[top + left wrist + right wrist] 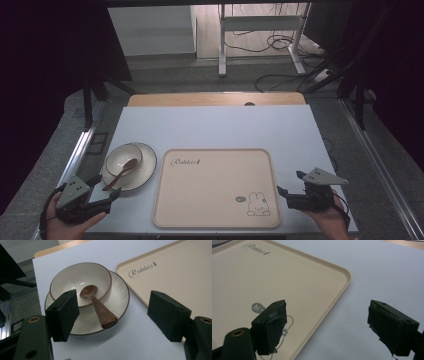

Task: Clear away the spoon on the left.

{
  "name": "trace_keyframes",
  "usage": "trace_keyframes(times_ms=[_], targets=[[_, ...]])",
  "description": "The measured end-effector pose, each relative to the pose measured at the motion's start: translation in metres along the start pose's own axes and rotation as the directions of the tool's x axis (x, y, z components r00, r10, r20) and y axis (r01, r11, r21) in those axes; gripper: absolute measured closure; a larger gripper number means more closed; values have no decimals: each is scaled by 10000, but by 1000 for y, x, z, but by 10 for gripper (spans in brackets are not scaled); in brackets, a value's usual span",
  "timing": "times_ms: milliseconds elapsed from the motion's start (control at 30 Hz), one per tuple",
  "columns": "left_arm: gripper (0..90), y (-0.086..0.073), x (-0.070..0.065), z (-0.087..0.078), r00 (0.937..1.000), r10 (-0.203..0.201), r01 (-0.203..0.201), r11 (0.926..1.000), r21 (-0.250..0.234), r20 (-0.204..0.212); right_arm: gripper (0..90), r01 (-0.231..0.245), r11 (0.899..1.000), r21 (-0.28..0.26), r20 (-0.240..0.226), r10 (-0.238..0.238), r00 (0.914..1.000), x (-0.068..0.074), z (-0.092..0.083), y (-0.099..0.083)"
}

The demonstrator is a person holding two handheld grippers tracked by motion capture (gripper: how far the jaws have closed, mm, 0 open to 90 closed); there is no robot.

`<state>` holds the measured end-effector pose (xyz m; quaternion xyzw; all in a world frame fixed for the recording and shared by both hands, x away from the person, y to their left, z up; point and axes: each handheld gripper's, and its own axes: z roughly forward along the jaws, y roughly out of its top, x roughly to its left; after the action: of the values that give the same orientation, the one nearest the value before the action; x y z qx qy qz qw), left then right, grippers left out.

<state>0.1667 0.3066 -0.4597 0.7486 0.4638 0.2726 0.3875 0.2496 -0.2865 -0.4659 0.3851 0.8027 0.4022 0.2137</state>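
Two hand-held grippers, both released. Our left hand-held gripper [112,196] sits jaws spread, aimed at the brown wooden spoon [98,305], which leans in the cream brown-rimmed bowl [75,281] on its ribbed white saucer [120,303], likely for pickup. Centre: beige rabbit-print tray [215,187], bare. Our right hand-held gripper [291,184] waits beside the tray's edge on the white surface [210,127].

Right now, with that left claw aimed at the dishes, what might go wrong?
The wooden spoon lies loose, its head in the bowl and its handle out over the plate; a nudge from the open left gripper could flip it out. The bowl may also slide on the plate if lifted together.
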Motion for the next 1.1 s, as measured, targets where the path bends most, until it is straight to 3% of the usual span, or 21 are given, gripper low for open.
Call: trace_keyframes(times_ms=[500, 867, 1100], targets=[[311, -17, 8, 17, 9992, 134, -125, 9996, 258, -379, 162, -36, 9999, 99, 98, 35, 9999, -1, 0, -1], [512, -17, 7, 19, 9958, 592, -585, 9982, 116, -699, 163, -5, 9999, 156, 102, 4, 9999, 0, 1, -2], [595, -17, 5, 21, 9931, 866, -862, 9962, 83, -796, 163, 49, 9998, 179, 114, -51, 9999, 0, 2, -2]])
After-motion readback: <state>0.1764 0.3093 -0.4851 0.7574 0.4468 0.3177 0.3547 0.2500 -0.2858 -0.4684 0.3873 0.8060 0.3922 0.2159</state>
